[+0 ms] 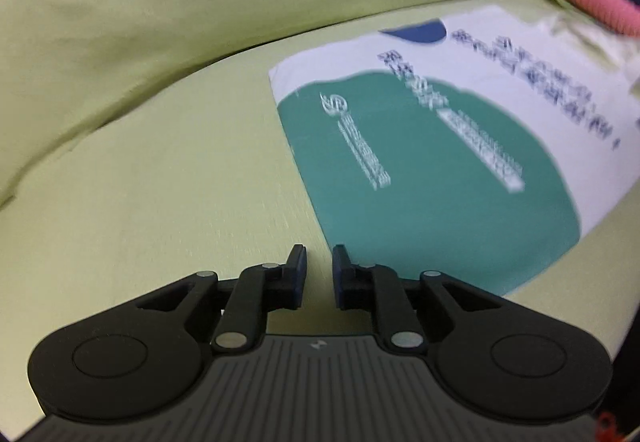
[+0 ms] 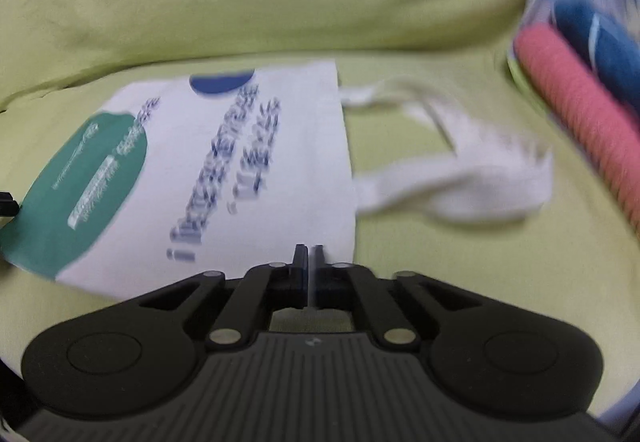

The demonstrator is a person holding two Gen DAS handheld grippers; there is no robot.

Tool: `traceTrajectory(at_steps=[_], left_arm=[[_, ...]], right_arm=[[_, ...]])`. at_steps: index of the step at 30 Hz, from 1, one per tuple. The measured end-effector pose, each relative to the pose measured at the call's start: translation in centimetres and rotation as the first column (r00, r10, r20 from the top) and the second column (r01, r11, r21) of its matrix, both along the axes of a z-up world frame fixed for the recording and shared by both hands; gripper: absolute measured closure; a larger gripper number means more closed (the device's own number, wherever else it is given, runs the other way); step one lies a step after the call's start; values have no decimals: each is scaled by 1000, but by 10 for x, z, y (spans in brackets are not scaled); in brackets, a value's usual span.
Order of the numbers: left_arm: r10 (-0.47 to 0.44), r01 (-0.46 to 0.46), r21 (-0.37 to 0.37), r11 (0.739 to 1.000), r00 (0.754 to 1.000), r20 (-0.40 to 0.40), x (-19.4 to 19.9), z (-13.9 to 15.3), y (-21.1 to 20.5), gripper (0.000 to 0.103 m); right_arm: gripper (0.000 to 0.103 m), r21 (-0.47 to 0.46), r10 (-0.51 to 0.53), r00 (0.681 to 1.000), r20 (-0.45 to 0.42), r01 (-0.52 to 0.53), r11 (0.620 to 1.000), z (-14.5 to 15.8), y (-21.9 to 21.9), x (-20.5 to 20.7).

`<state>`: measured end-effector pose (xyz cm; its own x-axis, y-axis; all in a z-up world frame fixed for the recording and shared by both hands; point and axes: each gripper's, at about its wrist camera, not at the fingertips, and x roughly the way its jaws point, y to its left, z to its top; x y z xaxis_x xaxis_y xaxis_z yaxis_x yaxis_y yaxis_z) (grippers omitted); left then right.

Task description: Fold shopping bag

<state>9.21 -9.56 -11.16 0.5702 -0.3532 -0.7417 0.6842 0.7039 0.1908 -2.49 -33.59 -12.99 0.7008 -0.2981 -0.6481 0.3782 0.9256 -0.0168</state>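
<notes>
On green sofa (image 1: pixel 140 170): flat white bag (image 2: pixel 280 170); left tongs (image 1: pixel 319 262) parted, right tongs (image 2: pixel 308 258) closed, empty.

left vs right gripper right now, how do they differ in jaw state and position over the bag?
The left gripper has a clear gap between its jaws; the right gripper has its jaws nearly together, with only a sliver between them.

The left gripper sits over the green sofa cushion by the shopping bag at its teal-printed end; the right gripper sits at the bag's white end, near the handles.

Neither holds anything.

Soft even light, heavy motion blur, fisheye bending at edges
</notes>
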Motion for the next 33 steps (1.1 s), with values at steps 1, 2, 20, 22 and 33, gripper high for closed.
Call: traceTrajectory(at_steps=[1, 2, 20, 22, 33], left_arm=[[-21, 21, -22, 1000, 1000, 6, 3, 6, -3, 88], [-48, 49, -43, 998, 999, 15, 6, 11, -9, 87], [-76, 65, 92, 994, 989, 123, 155, -32, -132, 85], [-35, 23, 103, 994, 992, 120, 156, -29, -133, 85], [-197, 199, -75, 977, 980, 35, -9, 6, -152, 62]], right_arm=[[92, -7, 31, 999, 9, -31, 999, 4, 4, 8], [88, -6, 59, 998, 15, -59, 998, 6, 5, 18], [84, -102, -45, 993, -113, 33, 994, -20, -92, 225], [82, -77, -74, 996, -43, 71, 995, -3, -93, 178], [73, 694, -518, 812, 270, 209, 689, 32, -164, -130]])
